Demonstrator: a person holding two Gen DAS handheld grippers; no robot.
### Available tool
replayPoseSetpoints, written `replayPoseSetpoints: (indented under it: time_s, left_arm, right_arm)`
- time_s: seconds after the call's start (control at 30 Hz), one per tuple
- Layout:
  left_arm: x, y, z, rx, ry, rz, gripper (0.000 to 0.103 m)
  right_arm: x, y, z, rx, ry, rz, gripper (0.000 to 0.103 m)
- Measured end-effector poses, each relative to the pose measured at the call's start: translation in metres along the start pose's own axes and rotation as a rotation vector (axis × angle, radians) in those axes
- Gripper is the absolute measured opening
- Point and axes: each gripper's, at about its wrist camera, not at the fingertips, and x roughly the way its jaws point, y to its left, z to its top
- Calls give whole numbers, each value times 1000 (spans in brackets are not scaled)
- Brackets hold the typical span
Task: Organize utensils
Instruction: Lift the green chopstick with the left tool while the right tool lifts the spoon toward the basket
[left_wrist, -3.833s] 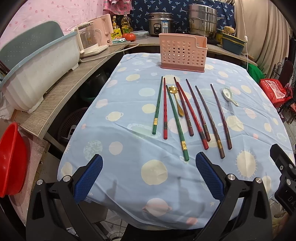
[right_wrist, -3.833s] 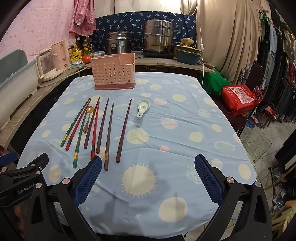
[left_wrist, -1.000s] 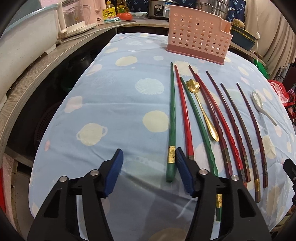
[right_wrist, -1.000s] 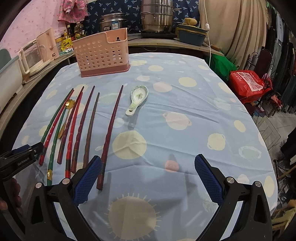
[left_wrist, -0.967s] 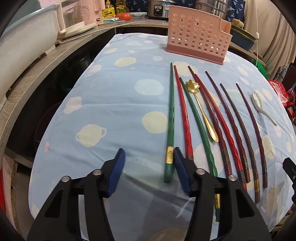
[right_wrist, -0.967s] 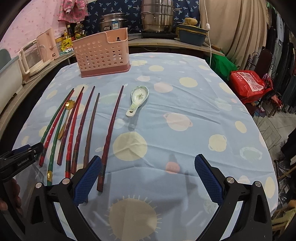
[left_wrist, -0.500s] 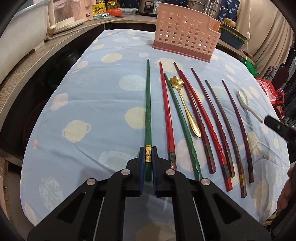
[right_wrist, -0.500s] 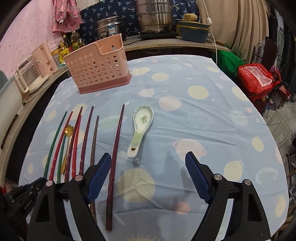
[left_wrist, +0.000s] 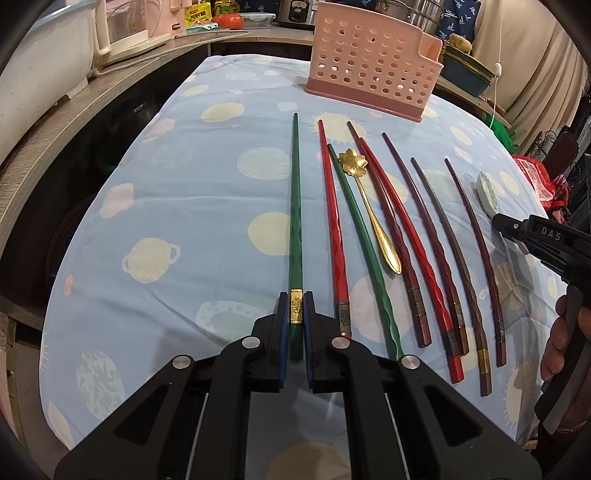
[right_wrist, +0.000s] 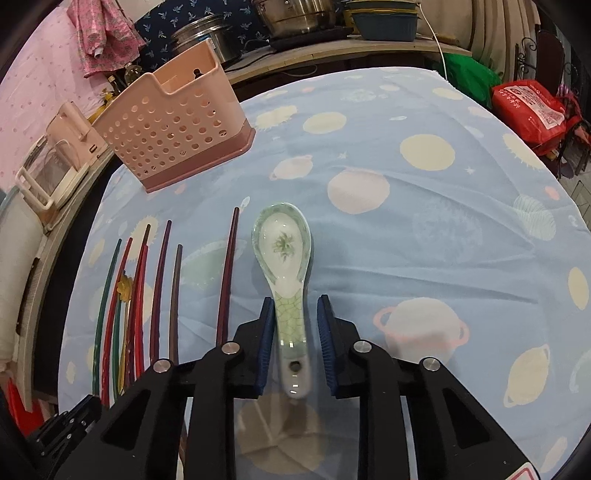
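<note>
My left gripper (left_wrist: 295, 314) is shut on the near end of the leftmost green chopstick (left_wrist: 295, 206), which lies on the table. Beside it lie a red chopstick (left_wrist: 334, 236), a second green one (left_wrist: 364, 243), a gold flower spoon (left_wrist: 369, 206) and several dark red chopsticks (left_wrist: 436, 236). The pink perforated utensil holder (left_wrist: 373, 62) stands at the far end. My right gripper (right_wrist: 295, 332) is open, its pads on either side of the handle of the white-green ceramic spoon (right_wrist: 284, 251), with a gap on the right side.
The table has a blue planet-print cloth (right_wrist: 424, 206). A grey counter (left_wrist: 48, 140) with a white tub and appliances runs along the left. Pots stand behind the holder (right_wrist: 173, 129). A red bag (right_wrist: 532, 110) sits off the table's far right.
The left gripper closed on the green chopstick's end. The right gripper moved forward and narrowed around the ceramic spoon's handle.
</note>
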Motion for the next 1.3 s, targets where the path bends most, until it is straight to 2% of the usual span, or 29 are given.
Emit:
replayPoseSetpoints:
  time_s: [0.13, 0.5, 0.93, 1.3]
  left_arm:
    - [0, 1, 0, -4, 1, -3, 7]
    - [-5, 1, -1, -10, -4, -22, 7]
    - [-44, 5, -9, -15, -75, -33, 7]
    - [-40, 3, -26, -13, -42, -28, 7]
  right_arm:
    - [1, 0, -1, -4, -1, 10, 14]
    - [-16, 3, -9, -35, -34, 2, 14]
    - [-62, 4, -25, -49, -87, 26, 13]
    - [-51, -19, -57, -5, 0, 20, 12]
